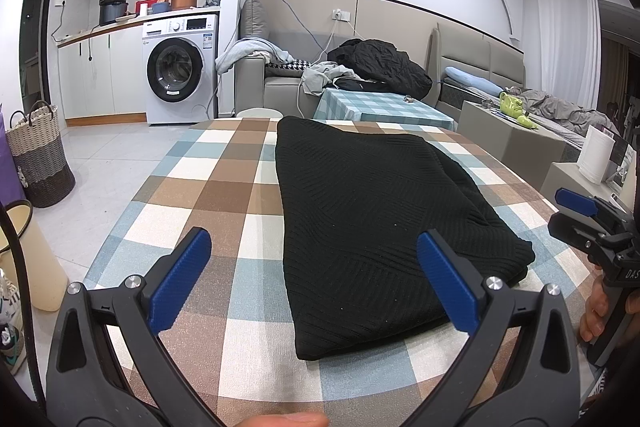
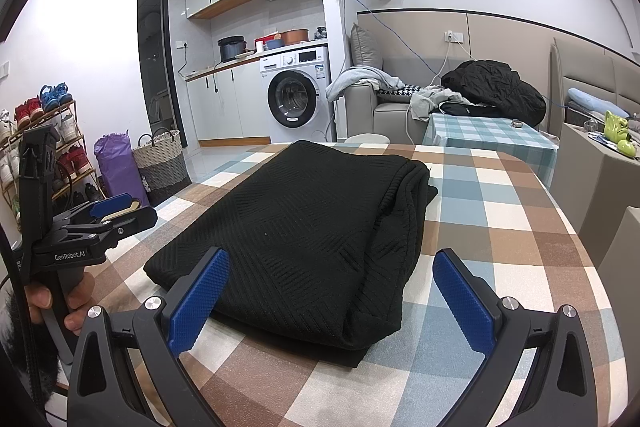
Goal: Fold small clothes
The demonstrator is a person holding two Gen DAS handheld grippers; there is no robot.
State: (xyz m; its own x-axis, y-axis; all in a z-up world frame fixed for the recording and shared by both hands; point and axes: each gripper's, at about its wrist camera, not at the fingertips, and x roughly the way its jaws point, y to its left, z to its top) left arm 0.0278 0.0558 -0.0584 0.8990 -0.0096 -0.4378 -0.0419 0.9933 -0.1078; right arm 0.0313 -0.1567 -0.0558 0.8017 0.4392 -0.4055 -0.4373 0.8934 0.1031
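Beyond black garment (image 1: 372, 223): checked side table (image 1: 384, 107)

Walls: white, with a curved arch.
Floor: pale tiles.
Furniture: washing machine (image 1: 182, 67), grey sofa (image 1: 276, 83), woven basket (image 1: 38, 155), shoe rack (image 2: 48, 155).

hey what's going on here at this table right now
A person holds a two-finger gripper in each hand over a table with a checked cloth. A black knit garment lies on it, already folded into a thick rectangle. The left gripper and the right gripper are both open near the garment's closest edge, gripping nothing.
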